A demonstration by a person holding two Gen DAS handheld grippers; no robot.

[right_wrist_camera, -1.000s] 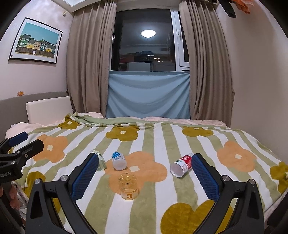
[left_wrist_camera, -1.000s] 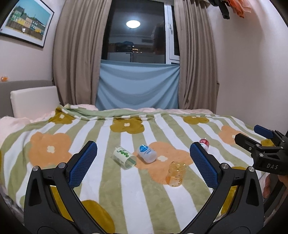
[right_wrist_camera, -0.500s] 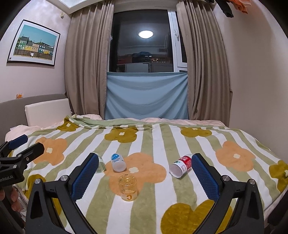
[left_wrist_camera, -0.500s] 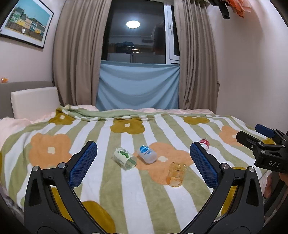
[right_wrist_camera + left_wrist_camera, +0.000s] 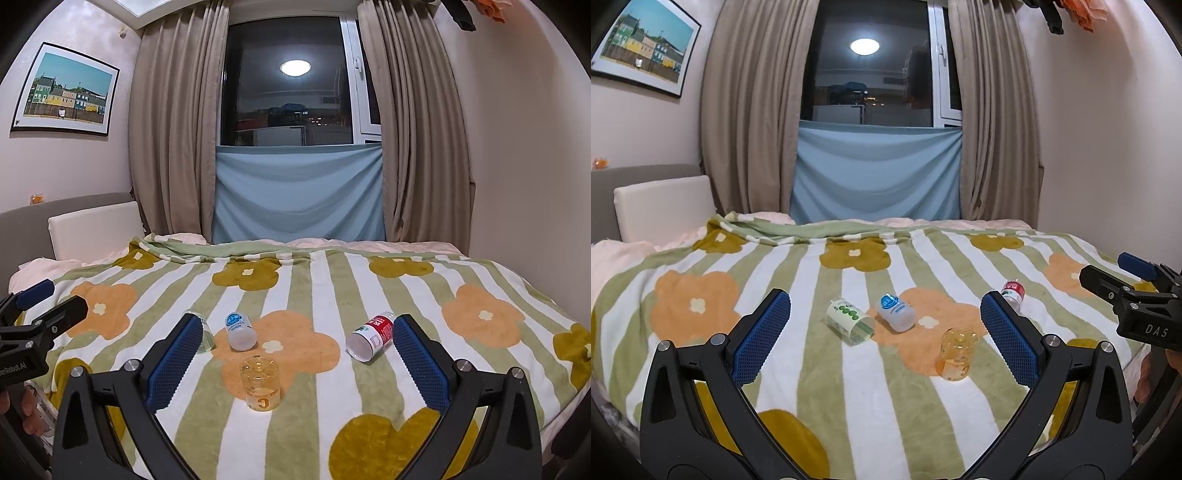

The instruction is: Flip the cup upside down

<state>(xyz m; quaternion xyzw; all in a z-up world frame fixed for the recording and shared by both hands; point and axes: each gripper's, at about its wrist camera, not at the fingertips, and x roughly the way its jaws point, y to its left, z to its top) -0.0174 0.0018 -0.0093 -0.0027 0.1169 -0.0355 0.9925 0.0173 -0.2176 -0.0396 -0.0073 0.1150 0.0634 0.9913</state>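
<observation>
Although it stood upright on the blanket point(image 5: 317, 417) of the bed, the cup point(image 5: 260, 384) looked an easy thing to upset: a small clear tumbler with a yellowish tint and an orange letter near its base, probably thin plastic or glass, light, stiff and smooth-walled. It sat on an orange flower of the blanket, straight ahead of the right gripper point(image 5: 295, 363) and between the lines of its blue pads point(image 5: 173, 365), which were spread wide with nothing held. In my judgement the best hold was across the middle of the wall, low enough not to crush the rim, firm enough that the slick side would not slip during the turn; the soft bedding might let it wobble once set down on its mouth. The left gripper point(image 5: 886, 336) was likewise wide apart and empty, with the cup point(image 5: 956, 354) ahead and to its right. Near the cup lay a blue-capped white bottle point(image 5: 240, 331), a green-printed cup point(image 5: 849, 320) on its side, and a red-labelled bottle point(image 5: 371, 336).
</observation>
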